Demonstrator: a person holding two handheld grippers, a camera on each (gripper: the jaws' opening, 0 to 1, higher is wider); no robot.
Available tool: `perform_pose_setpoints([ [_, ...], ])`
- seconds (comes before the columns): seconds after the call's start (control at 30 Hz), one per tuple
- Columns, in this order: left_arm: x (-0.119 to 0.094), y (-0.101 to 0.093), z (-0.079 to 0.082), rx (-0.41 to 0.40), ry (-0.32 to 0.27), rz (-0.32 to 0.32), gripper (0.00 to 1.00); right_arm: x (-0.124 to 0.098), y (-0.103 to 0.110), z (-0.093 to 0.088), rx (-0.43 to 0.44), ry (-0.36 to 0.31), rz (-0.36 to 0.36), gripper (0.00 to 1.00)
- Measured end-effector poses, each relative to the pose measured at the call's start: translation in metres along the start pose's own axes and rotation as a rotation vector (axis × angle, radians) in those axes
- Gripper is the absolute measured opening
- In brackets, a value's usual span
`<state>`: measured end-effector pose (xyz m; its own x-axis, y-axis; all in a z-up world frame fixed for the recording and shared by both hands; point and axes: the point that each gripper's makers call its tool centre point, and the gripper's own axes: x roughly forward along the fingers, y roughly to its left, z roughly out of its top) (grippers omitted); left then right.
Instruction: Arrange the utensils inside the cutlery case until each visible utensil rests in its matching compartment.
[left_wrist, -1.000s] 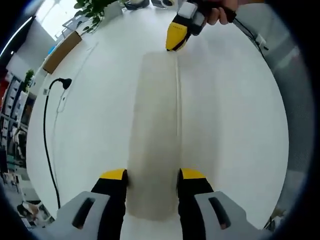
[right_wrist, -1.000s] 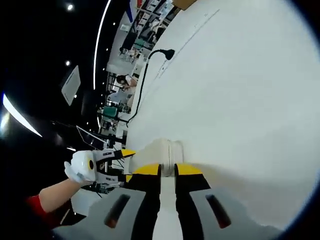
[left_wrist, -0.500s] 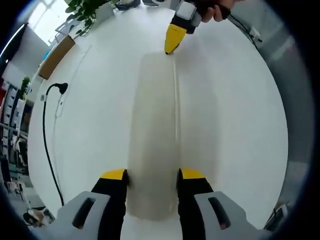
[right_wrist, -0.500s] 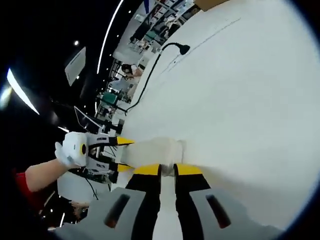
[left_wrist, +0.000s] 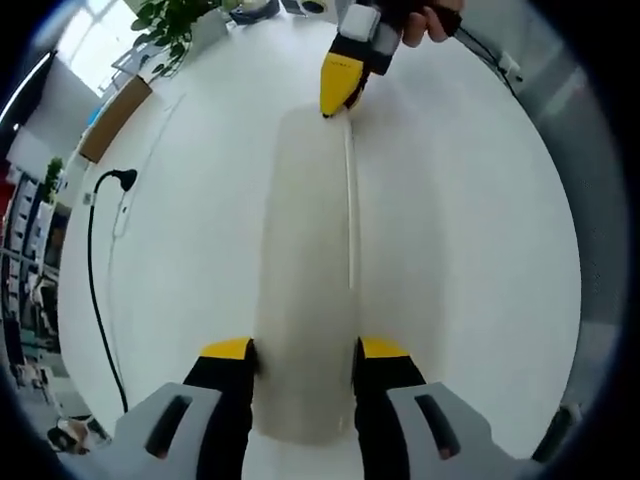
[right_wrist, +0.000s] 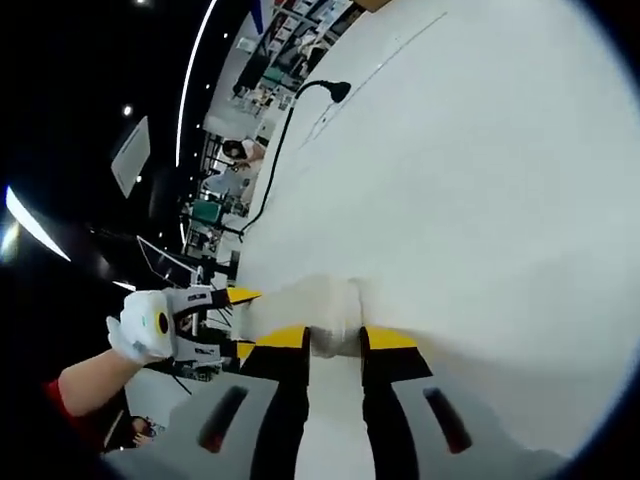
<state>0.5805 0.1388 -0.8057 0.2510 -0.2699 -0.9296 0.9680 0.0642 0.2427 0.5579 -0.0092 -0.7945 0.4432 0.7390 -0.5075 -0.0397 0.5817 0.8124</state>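
A long, translucent white cutlery case (left_wrist: 305, 270) lies on the white table (left_wrist: 480, 260), with a thin seam along its right side. My left gripper (left_wrist: 305, 350) is shut on its near end, one jaw against each long side. At the far end, the right gripper (left_wrist: 338, 88) touches the case's corner with its yellow tip, held by a hand. In the right gripper view, my right gripper (right_wrist: 335, 340) stands open with the end of the case (right_wrist: 310, 300) between its jaws. The left gripper (right_wrist: 242, 322) holds the other end there, in a gloved hand (right_wrist: 140, 325).
A black cable with a plug (left_wrist: 120, 178) runs along the table's left side; the plug (right_wrist: 335, 90) also shows in the right gripper view. A cardboard box (left_wrist: 115, 115) and a potted plant (left_wrist: 175, 20) stand beyond the far left edge.
My right gripper's jaws have spread apart from nearly shut, and its tip has shifted slightly left at the case's far end. The left gripper keeps its hold.
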Motion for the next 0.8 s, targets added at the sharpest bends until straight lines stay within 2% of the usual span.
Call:
perform_pose_setpoints([
  [0.03, 0.000, 0.000, 0.000, -0.001, -0.005, 0.001, 0.39, -0.001, -0.002, 0.001, -0.005, -0.007, 0.006, 0.16],
  [0.1, 0.000, -0.001, 0.000, -0.008, -0.013, 0.003, 0.39, -0.001, 0.001, 0.000, 0.075, 0.000, 0.008, 0.15],
  [0.27, 0.001, -0.001, 0.000, -0.017, -0.012, 0.009, 0.39, 0.002, -0.005, 0.009, 0.001, 0.004, 0.000, 0.13],
  [0.37, 0.001, -0.002, 0.000, -0.018, -0.012, 0.012, 0.39, 0.000, -0.005, 0.005, -0.015, -0.022, 0.014, 0.12],
  [0.5, 0.001, -0.004, 0.001, -0.016, 0.009, 0.024, 0.39, -0.001, -0.005, 0.004, 0.006, -0.037, 0.021, 0.12],
  [0.53, 0.001, -0.005, 0.001, -0.014, 0.014, 0.026, 0.39, -0.002, -0.003, 0.003, -0.009, -0.033, 0.009, 0.13],
  [0.57, 0.001, -0.007, 0.001, -0.012, 0.014, 0.025, 0.39, -0.004, -0.003, 0.007, -0.196, -0.058, -0.011, 0.14],
  [0.6, 0.000, -0.010, 0.001, 0.002, 0.001, 0.020, 0.39, -0.006, -0.004, 0.005, -0.240, -0.059, -0.030, 0.14],
  [0.63, -0.001, -0.012, 0.001, 0.018, -0.010, 0.019, 0.39, -0.010, 0.000, -0.007, -0.215, -0.018, -0.036, 0.14],
  [0.67, -0.002, -0.014, 0.001, 0.027, -0.019, 0.021, 0.39, -0.012, 0.000, -0.010, -0.247, -0.009, -0.041, 0.14],
  [0.8, -0.005, -0.027, 0.003, 0.072, -0.012, 0.014, 0.39, -0.020, -0.001, -0.027, -0.204, 0.017, -0.054, 0.14],
])
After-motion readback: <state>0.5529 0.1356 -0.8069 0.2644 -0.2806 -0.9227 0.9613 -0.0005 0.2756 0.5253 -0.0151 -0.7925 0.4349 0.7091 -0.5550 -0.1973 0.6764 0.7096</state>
